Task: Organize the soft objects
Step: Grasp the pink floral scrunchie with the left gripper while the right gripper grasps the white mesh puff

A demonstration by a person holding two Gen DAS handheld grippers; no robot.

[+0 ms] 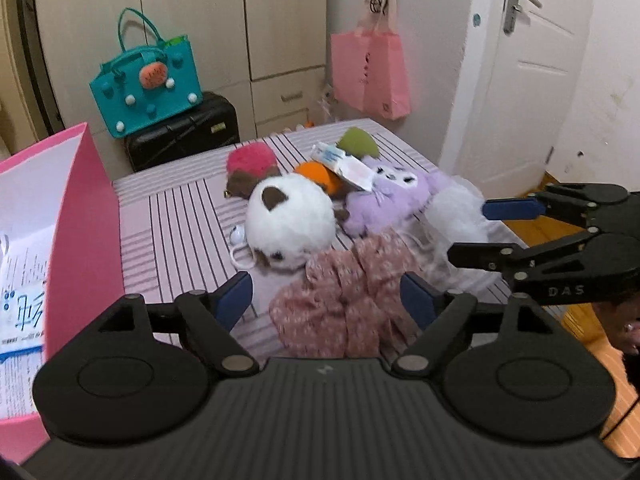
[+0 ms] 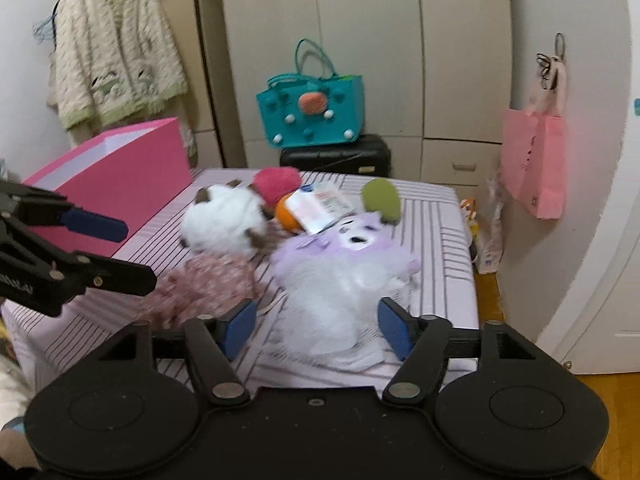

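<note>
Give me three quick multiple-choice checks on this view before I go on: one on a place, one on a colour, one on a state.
1. Where does the teal tote bag sit?
A. on the black suitcase
B. inside the pink box
C. on the striped bed

2. What colour is the bag hanging on the wall?
A. teal
B. pink
C. green

3. How does the left gripper stand?
A. shut on the floral cloth
B. shut on the white plush
C. open

Answers: 1 A, the tote rests on the suitcase top; 2 B, it is plainly pink; 3 C, its pads stand apart either side of the cloth.
</note>
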